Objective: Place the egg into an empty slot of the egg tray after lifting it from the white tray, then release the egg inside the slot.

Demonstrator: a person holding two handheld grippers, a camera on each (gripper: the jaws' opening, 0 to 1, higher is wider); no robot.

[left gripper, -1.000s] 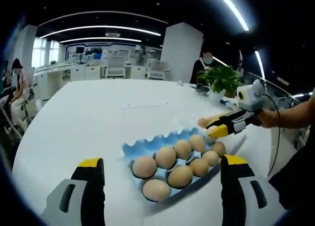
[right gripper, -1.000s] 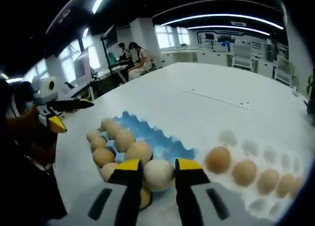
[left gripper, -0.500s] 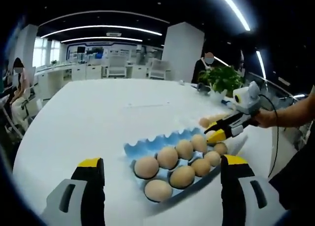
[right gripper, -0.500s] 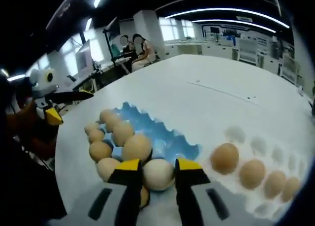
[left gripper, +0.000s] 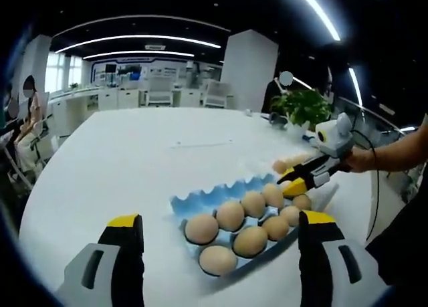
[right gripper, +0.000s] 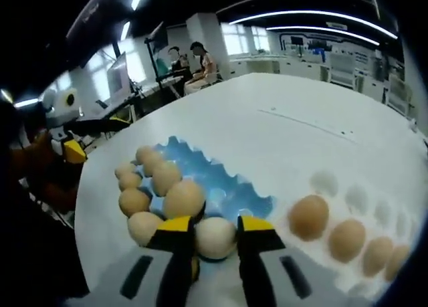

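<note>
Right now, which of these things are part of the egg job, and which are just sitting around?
Part of the job:
- right gripper, shut on an egg
- blue egg tray
- white tray with its eggs

Just there:
- left gripper, open and empty
- potted plant
- white table

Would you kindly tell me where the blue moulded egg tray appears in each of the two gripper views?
Left gripper view: the blue moulded egg tray lies lower centre, between this gripper's jaws, eggs filling its near side.
Right gripper view: it lies left of centre, just beyond the right gripper and its held pale egg.
Shared landmark: the tray's scalloped blue edge.
</note>
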